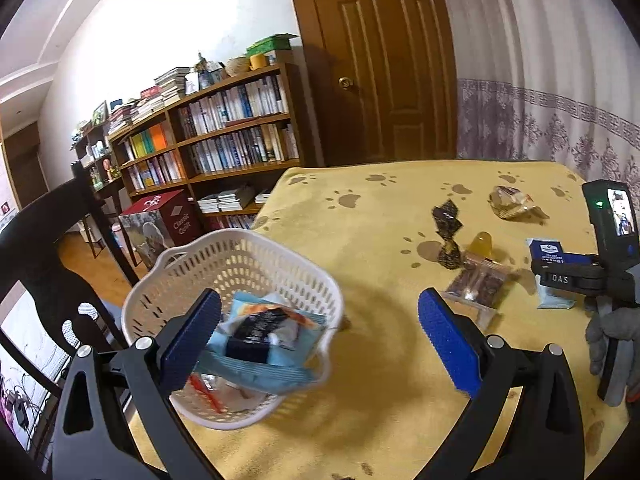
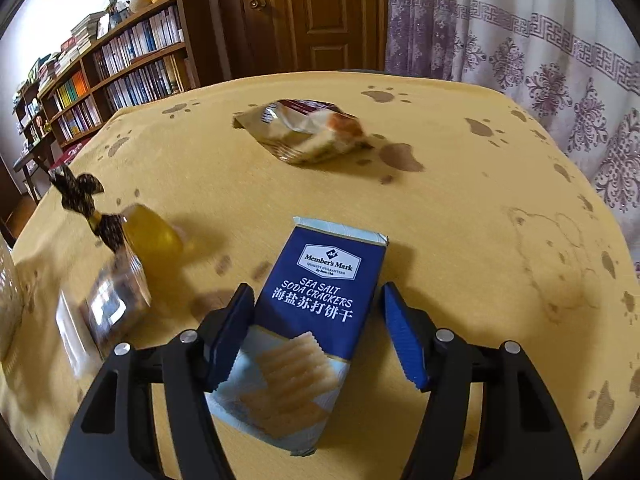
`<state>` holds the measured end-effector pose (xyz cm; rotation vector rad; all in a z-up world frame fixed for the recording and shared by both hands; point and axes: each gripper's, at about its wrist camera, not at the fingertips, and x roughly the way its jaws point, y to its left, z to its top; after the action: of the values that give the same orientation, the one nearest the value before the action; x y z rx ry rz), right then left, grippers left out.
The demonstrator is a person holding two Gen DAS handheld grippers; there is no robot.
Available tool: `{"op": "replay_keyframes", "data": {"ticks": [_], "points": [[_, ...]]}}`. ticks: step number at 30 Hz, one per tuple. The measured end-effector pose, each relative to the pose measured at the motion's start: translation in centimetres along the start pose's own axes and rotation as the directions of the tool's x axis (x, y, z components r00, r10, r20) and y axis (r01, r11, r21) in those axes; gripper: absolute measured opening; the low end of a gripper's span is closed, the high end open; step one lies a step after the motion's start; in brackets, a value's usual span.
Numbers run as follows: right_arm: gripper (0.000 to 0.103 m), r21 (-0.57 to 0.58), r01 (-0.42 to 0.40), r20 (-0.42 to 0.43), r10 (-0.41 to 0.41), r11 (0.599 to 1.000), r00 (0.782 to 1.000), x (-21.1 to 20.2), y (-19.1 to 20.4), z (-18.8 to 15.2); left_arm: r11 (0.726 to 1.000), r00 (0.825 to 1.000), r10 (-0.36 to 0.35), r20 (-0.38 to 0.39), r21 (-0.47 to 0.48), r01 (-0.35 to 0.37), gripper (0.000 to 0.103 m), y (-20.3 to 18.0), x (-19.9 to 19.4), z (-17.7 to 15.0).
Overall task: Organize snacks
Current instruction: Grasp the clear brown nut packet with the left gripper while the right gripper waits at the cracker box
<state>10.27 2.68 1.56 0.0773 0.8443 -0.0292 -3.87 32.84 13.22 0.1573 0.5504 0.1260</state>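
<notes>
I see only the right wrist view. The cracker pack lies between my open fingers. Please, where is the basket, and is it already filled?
Observer: The white basket sits near the table's left edge, below the left gripper, with several wrapped snacks inside.
Operator: Is the left gripper carrying something?
Observer: No, its jaws are wide open and hold nothing.
Operator: Does the right gripper already close on the pack?
Observer: Not visibly; in the left view the right gripper sits over the blue cracker pack, which rests on the yellow cloth.
</notes>
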Motion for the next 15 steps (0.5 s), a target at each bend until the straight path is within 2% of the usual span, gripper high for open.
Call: {"op": "replay_keyframes", "data": {"ticks": [7,15], "points": [[0.065,0.016,-0.001,0.002,0.001,1.0,1.0,-1.3,-2.7,-1.5,0.998,0.999,-0.051,-0.012,0.031,0.052,0.1,-2.8,0.5,0.5],[0.066,0.055,-0.047,0.02,0.046,0.997,0.999,-1.5,-3.6,-1.9,0.986,0.992,-0.121,-0.018,0.11,0.122,0.1,-7.2,2.1,1.2]]}}
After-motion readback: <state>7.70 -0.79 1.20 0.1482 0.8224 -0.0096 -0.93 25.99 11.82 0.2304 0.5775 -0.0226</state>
